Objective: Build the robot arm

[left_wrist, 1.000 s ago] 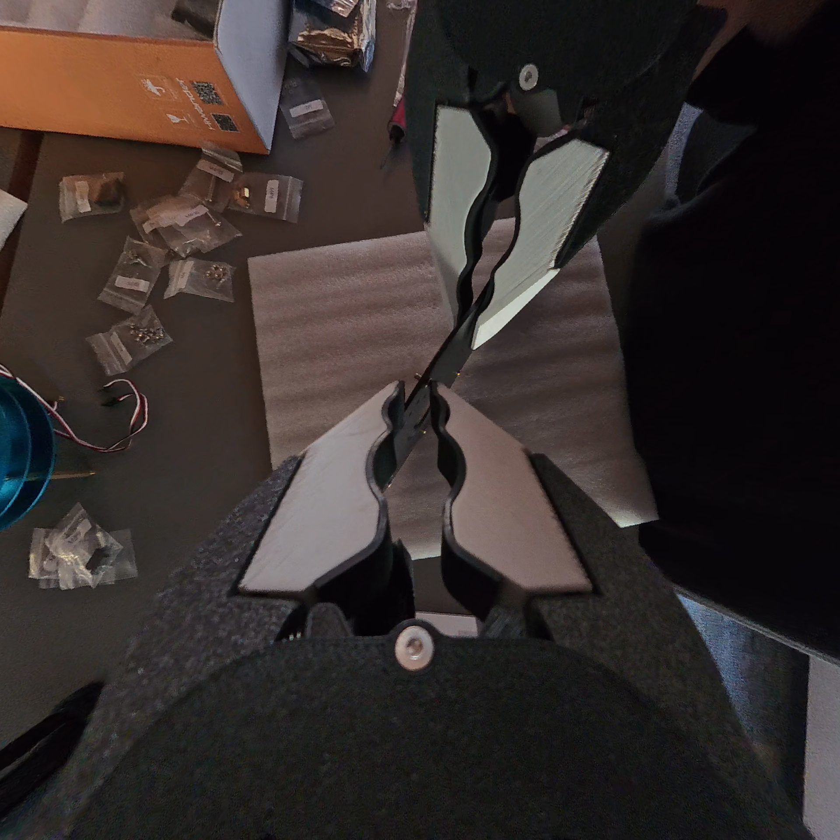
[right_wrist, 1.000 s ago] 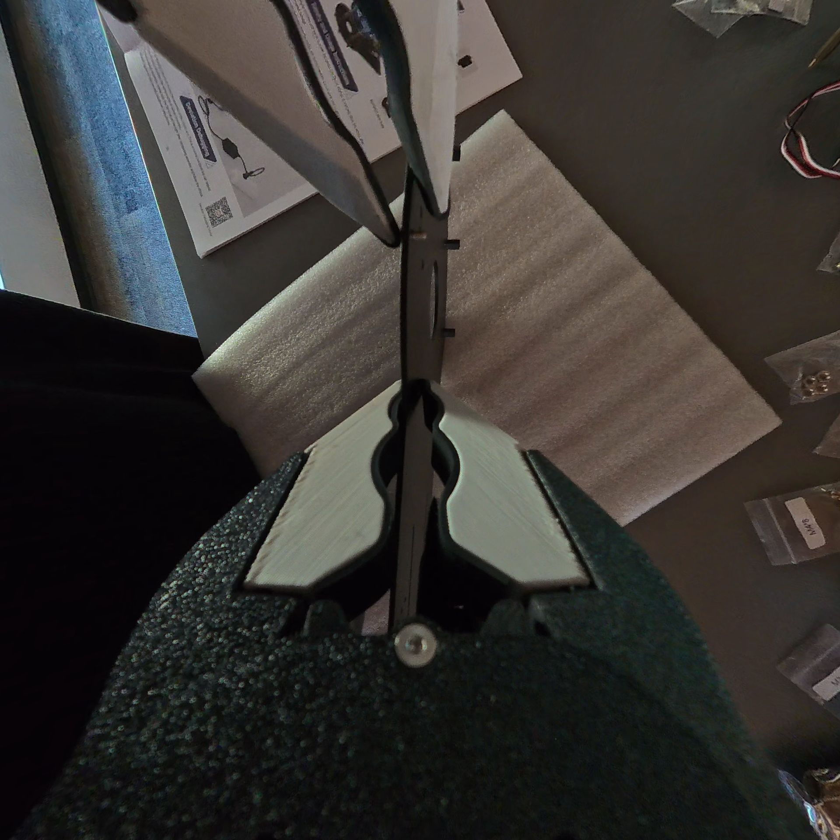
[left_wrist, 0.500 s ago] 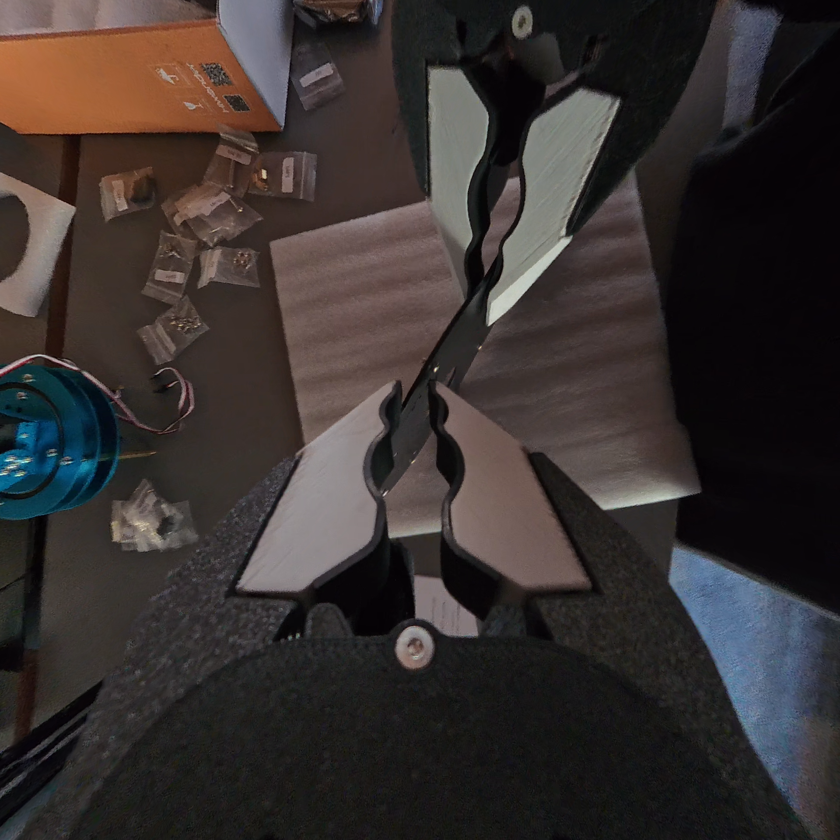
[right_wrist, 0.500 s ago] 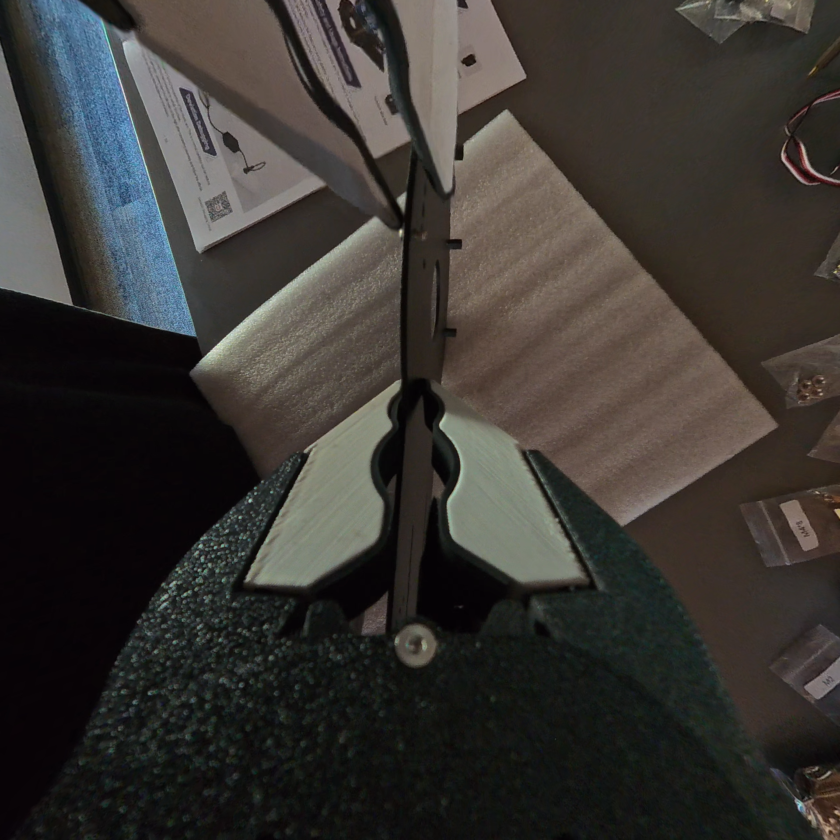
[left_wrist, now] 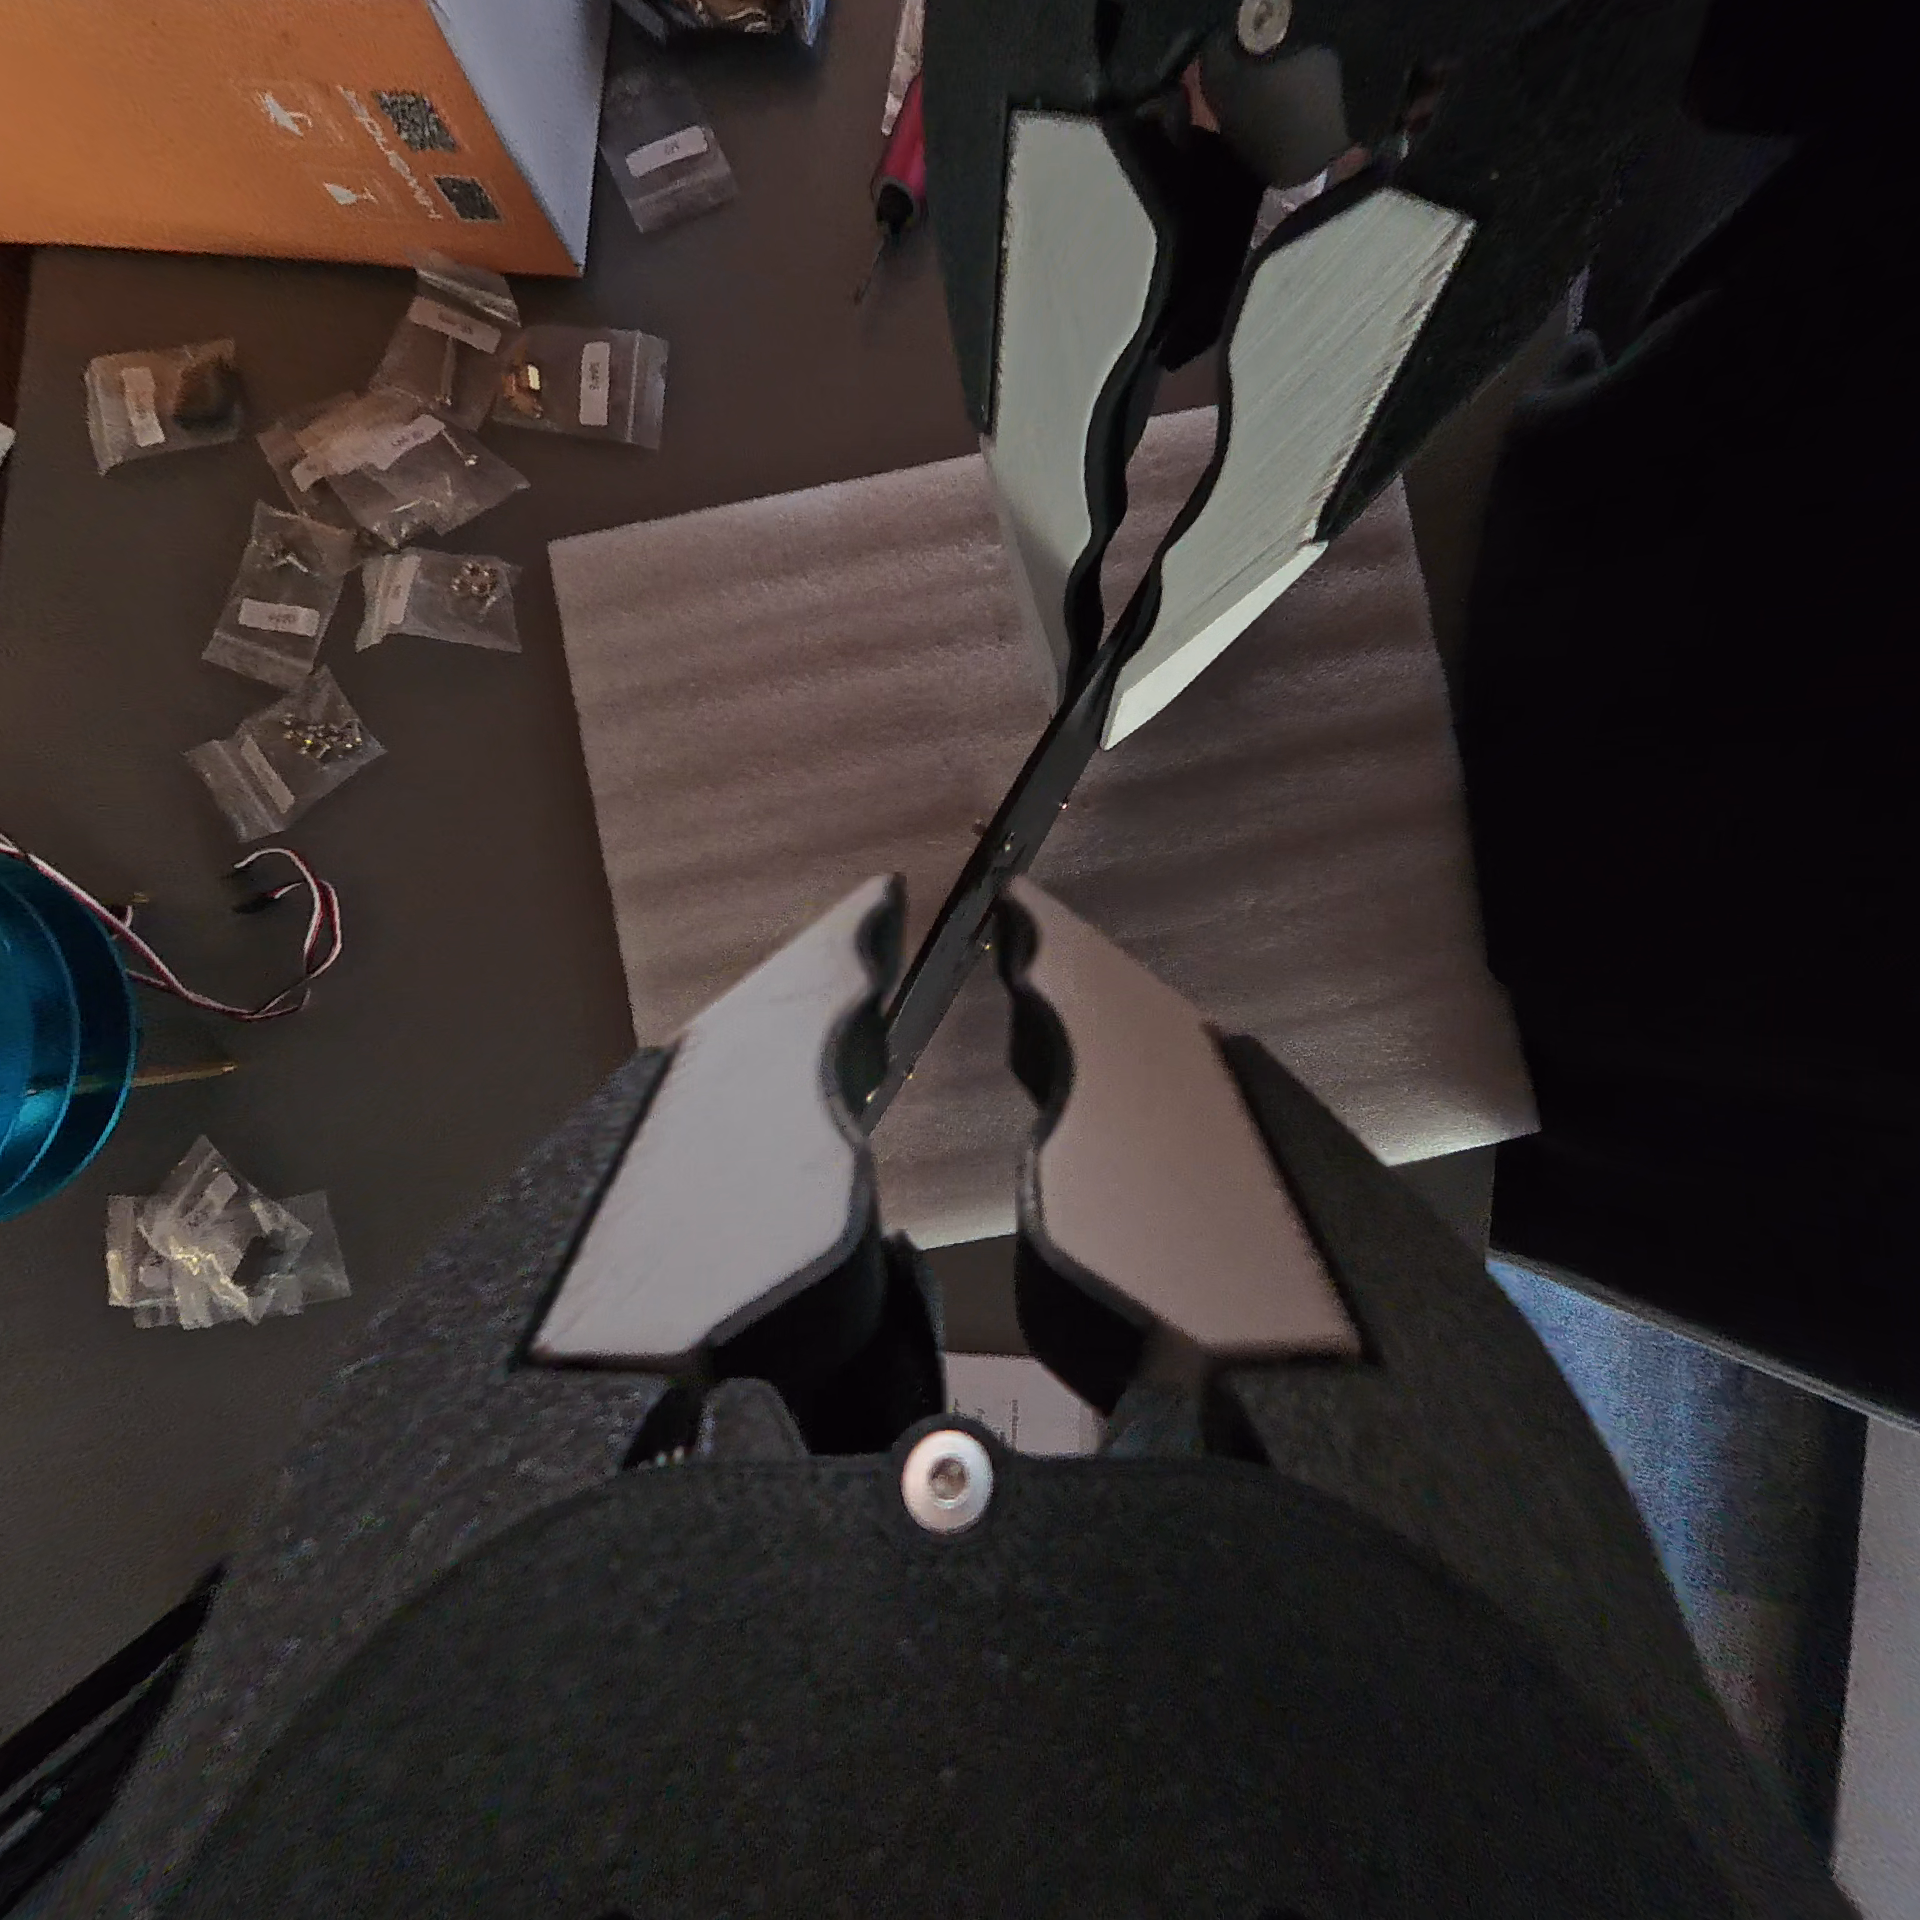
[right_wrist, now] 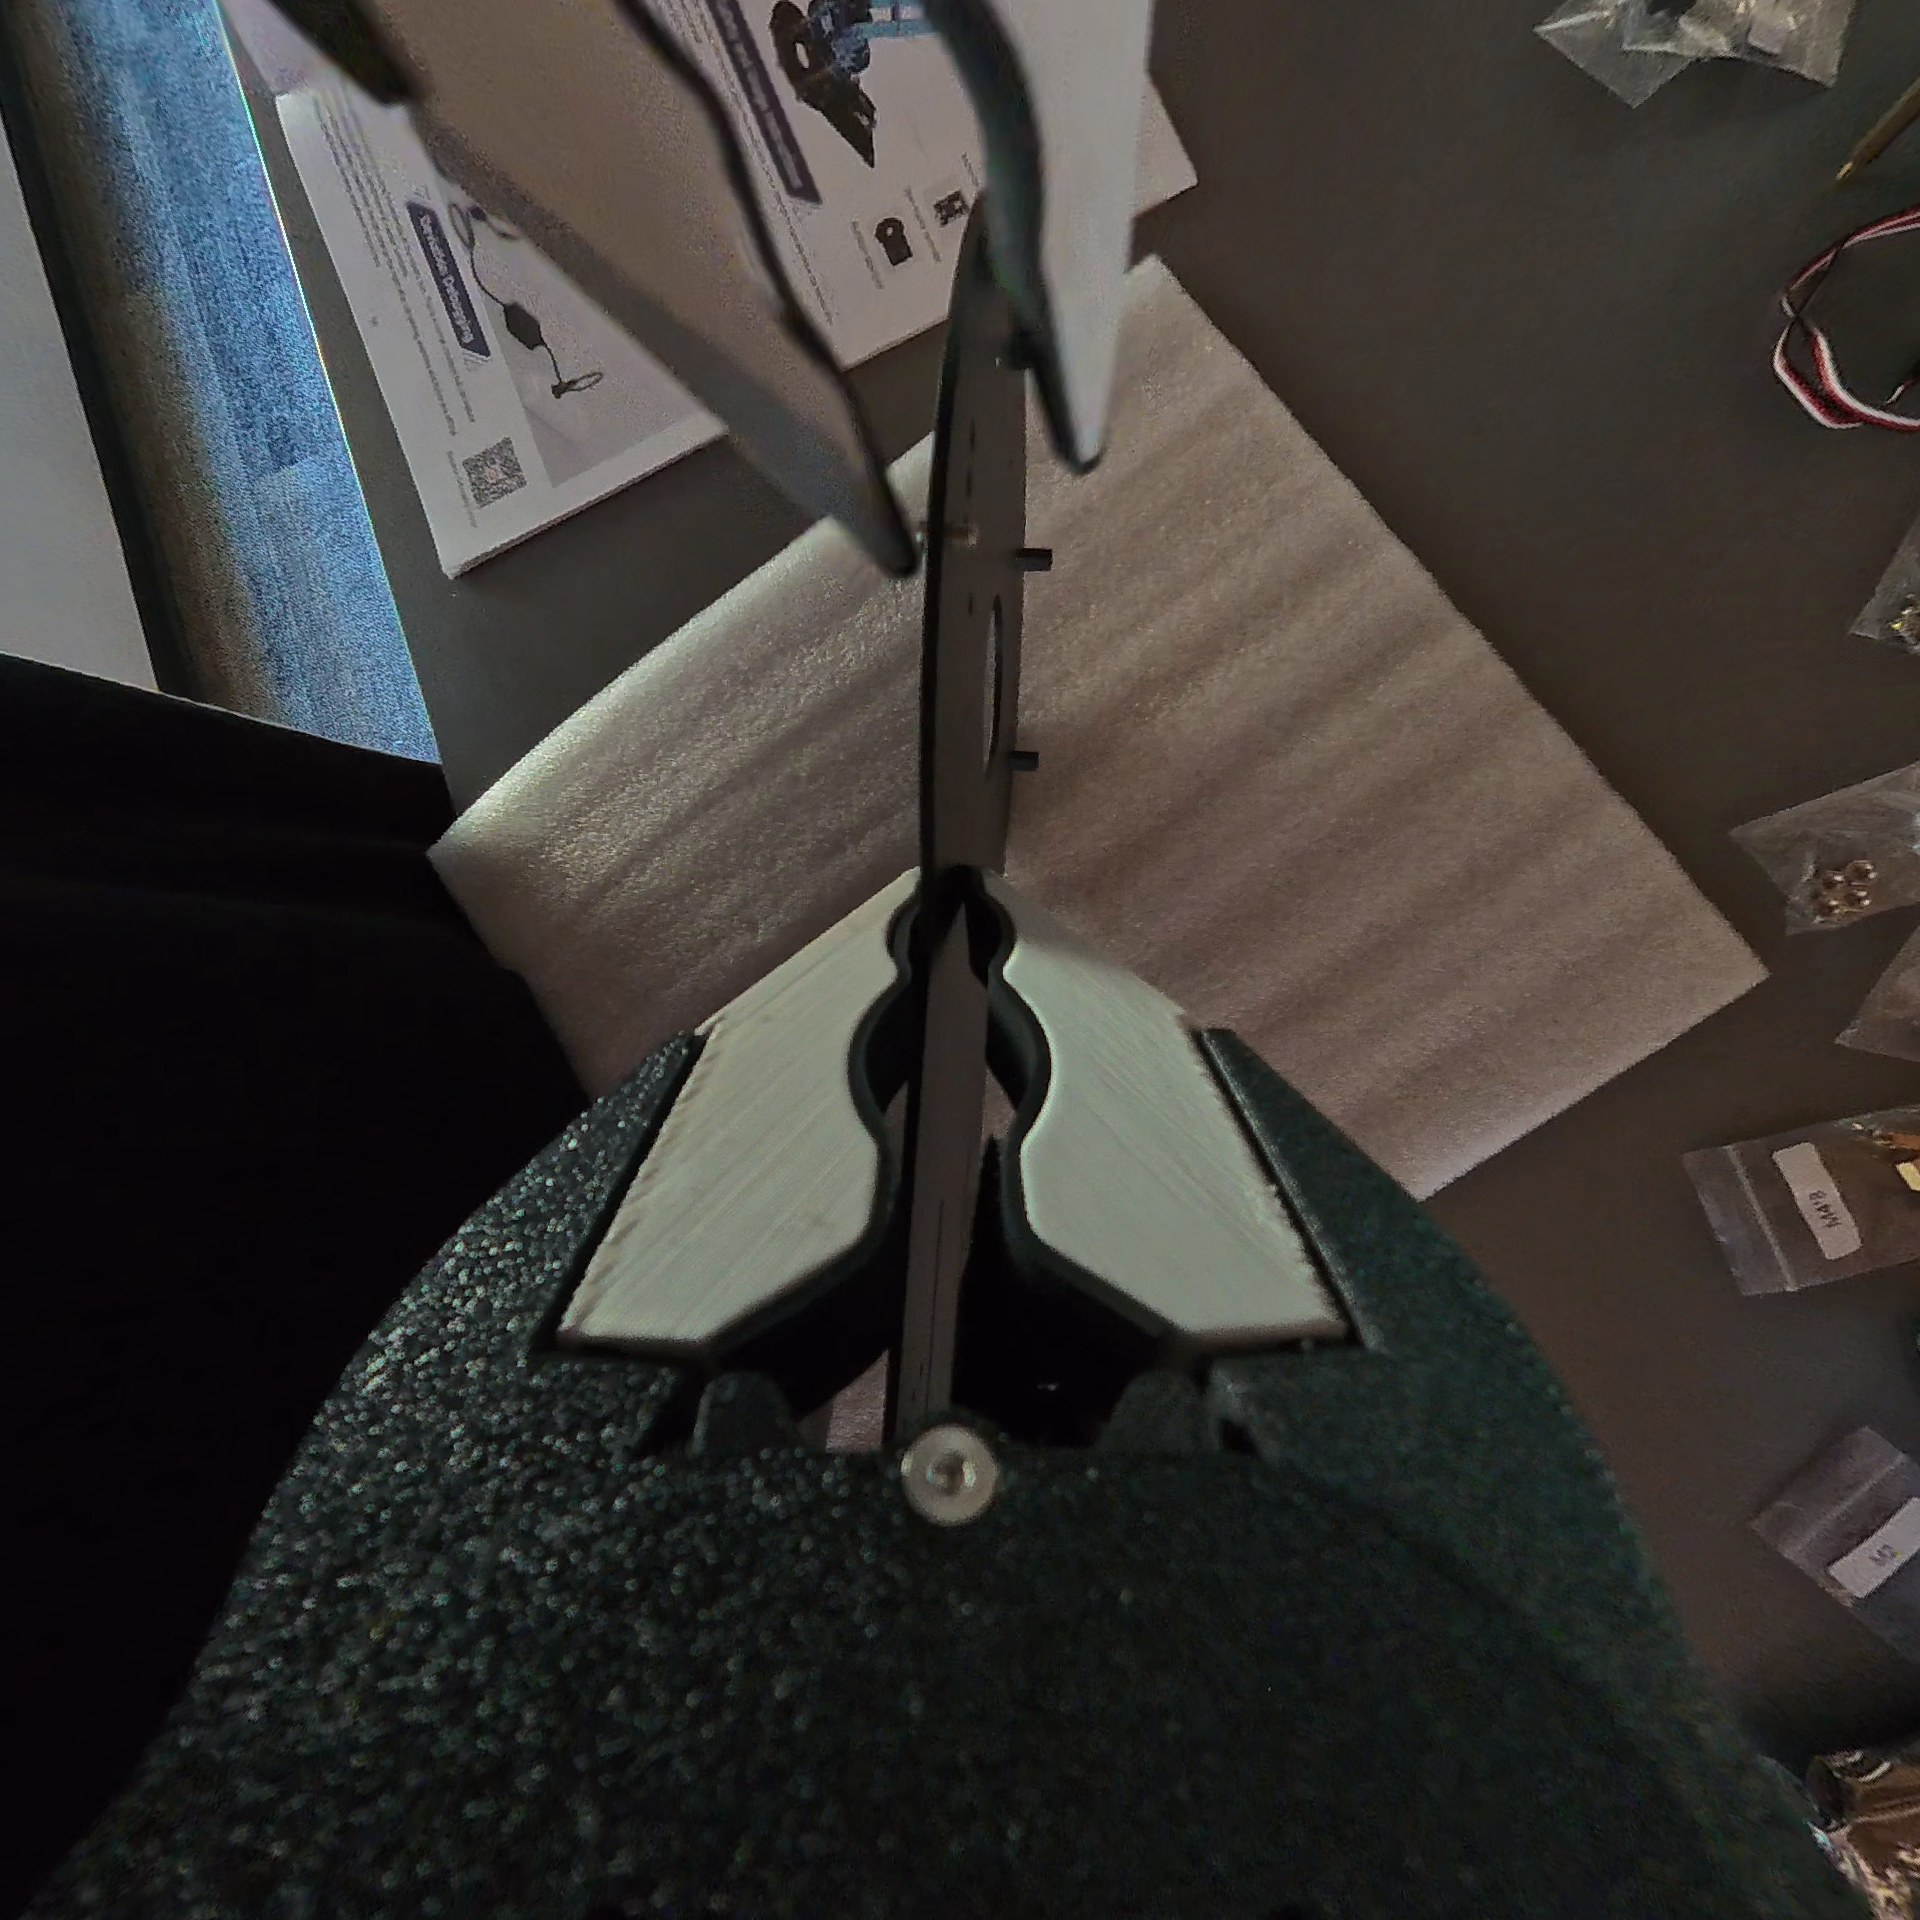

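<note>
right claw (right_wrist: 951,894) clamps black plate (right_wrist: 971,675); left claw (left_wrist: 951,904) parted

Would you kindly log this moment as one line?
right gripper: shut on black plate | left gripper: open around plate | below: foam sheet

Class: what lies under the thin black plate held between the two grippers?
Under the black plate lies a white foam sheet on the dark table. Whatever lies beneath the foam is covered.
</note>
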A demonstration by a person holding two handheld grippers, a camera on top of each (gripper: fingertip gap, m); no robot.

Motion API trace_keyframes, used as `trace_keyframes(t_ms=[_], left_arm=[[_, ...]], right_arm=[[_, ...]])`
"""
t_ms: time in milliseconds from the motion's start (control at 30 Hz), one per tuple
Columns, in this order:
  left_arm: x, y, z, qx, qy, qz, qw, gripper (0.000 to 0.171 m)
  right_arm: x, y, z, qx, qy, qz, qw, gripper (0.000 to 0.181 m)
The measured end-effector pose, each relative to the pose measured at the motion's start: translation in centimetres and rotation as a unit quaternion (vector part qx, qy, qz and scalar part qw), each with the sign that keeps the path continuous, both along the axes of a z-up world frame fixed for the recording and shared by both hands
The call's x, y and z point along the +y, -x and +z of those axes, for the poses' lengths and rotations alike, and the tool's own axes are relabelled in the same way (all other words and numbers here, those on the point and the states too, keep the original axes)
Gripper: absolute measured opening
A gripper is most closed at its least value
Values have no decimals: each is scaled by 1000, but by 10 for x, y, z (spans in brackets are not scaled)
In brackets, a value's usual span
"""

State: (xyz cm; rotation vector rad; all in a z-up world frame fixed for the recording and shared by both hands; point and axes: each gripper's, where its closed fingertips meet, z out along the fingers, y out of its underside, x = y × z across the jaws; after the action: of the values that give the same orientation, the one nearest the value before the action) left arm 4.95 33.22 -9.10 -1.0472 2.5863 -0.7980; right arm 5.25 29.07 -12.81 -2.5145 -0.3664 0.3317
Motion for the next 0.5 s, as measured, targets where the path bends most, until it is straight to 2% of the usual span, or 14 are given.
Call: trace_keyframes(t_ms=[200, 333, 500], left_arm=[[-3, 3, 1, 0, 12, -3, 1000, 13], [-8, 8, 1, 11, 15, -4, 1000, 25], [-7, 7, 1, 12, 18, 8, 1000, 14]], right_arm=[[-1, 2, 0, 6, 2, 3, 1000, 7], [-1, 3, 0, 4, 3, 7, 1000, 7], [-1, 6, 0, 3, 3, 12, 1000, 8]])
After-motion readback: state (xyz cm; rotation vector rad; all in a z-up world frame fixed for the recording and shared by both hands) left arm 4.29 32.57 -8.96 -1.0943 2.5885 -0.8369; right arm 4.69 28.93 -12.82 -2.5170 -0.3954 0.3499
